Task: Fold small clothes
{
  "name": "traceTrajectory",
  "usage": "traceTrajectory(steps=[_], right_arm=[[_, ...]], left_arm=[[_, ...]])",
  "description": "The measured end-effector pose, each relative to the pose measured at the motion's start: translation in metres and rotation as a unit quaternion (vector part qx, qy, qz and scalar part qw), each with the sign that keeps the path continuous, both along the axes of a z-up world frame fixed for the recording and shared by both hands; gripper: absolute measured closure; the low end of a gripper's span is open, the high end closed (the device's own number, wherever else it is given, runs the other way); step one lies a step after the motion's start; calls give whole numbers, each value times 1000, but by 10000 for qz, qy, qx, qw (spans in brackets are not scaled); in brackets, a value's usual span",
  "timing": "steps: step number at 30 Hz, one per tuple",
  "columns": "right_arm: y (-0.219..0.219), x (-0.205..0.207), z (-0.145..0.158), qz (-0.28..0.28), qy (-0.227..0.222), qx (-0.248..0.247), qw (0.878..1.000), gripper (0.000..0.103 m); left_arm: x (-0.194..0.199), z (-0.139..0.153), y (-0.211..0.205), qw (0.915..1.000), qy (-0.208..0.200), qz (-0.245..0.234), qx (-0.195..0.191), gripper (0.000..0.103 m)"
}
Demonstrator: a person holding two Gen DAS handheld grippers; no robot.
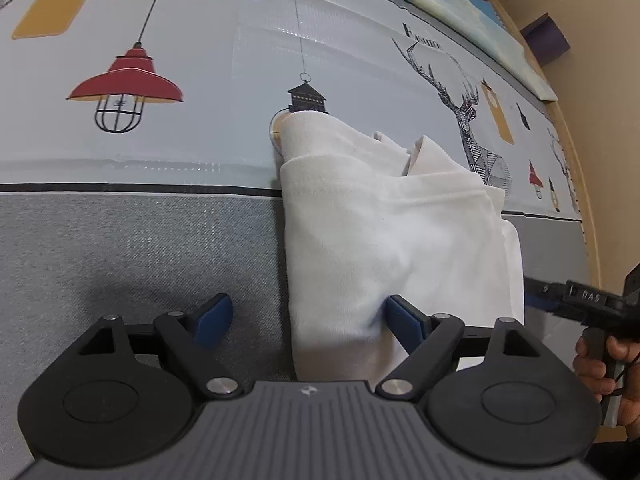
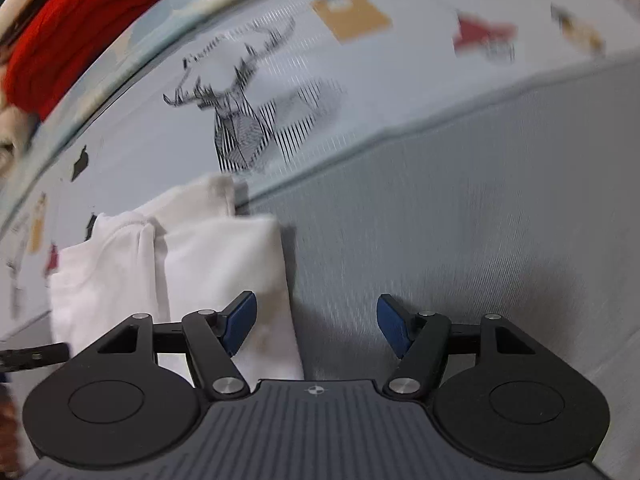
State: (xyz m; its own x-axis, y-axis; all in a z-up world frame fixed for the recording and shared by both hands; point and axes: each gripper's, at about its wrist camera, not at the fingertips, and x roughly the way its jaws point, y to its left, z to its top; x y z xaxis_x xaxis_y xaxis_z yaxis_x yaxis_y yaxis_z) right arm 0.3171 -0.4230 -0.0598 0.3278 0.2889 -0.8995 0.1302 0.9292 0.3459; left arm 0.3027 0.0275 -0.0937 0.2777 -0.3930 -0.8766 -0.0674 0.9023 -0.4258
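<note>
The work surface is formed by a printed cover (image 1: 224, 128) bearing lamp and deer motifs, bordered on the near side by a plain grey woven band (image 1: 140, 248). A folded white garment (image 1: 384, 236) is laid flat across the dividing line between the two areas. A red fabric item (image 2: 76, 28) is seen at the far edge.

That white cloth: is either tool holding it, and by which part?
Neither. Both the left tool and right tool stand open over the folded white garment.
</note>
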Motion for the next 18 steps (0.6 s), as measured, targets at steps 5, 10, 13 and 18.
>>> traceTrajectory(steps=[5, 10, 13, 18], right_arm=[[11, -3, -3, 468, -108, -70, 9988, 32], [23, 0, -2, 750, -287, -38, 9968, 79], [31, 2, -2, 824, -272, 254, 9959, 97], [50, 5, 0, 989, -356, 131, 9944, 100]], left_arm=[[5, -2, 1, 9995, -59, 193, -252, 15], [9, 2, -9, 9995, -170, -22, -265, 50], [11, 6, -16, 9993, -256, -235, -120, 62], [13, 18, -24, 9977, -390, -549, 113, 73]])
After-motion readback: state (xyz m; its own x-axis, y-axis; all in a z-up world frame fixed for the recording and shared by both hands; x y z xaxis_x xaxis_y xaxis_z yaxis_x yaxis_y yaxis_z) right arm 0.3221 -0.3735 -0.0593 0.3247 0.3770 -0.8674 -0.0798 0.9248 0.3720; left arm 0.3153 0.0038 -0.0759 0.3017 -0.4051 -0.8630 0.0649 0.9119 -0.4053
